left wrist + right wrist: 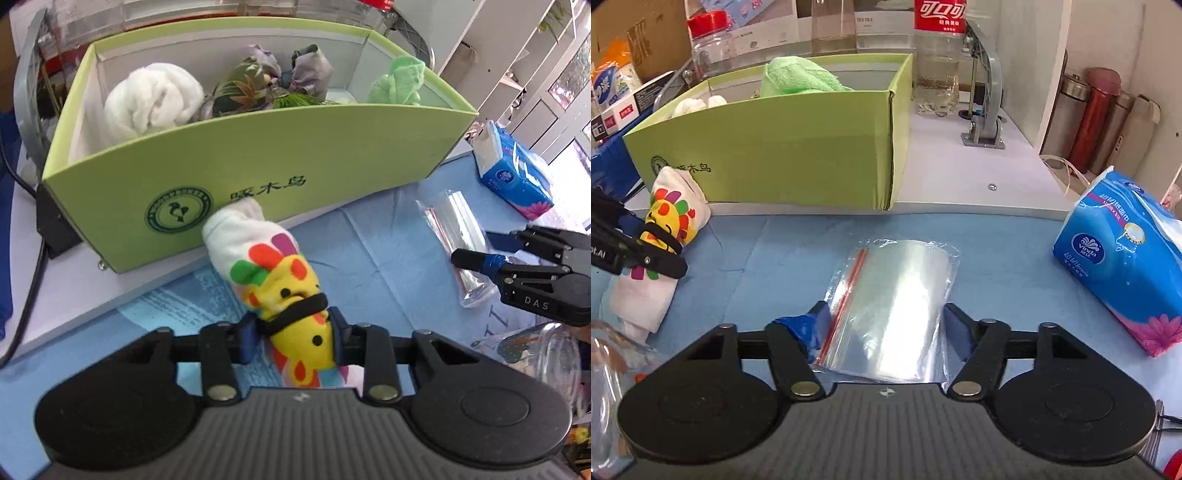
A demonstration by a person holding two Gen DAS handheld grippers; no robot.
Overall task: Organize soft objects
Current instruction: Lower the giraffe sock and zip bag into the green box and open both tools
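Blue cloth (pixel 783 251) over a white table (pixel 945 177), shelves and bottles behind

Box (pixel 258 155): light green, open top, upper centre of the left wrist view, on the white table at the cloth's far edge. Holds a white towel (pixel 151 99), patterned fabric bundles (pixel 258 81) and a green towel (pixel 399 79).

Sock roll (pixel 280 280): white with a yellow, orange and green cartoon print, bound by a black band (pixel 295 312). Long axis runs from lower centre up and left in the left wrist view, white end pointing at the box front and just before it; it looks lifted off the cloth, though I cannot tell for sure.

Left gripper (pixel 295 334): closed part-way, blue pads pressing both sides of the sock roll near the band.

Right gripper (pixel 886 325): fingers spread wide, gripping nothing, one on each side of a zip bag (pixel 894 306) that lies flat on the cloth, red seal strip on its left.

Tissue pack (pixel 1123 258): blue, right edge of the right wrist view, on the cloth
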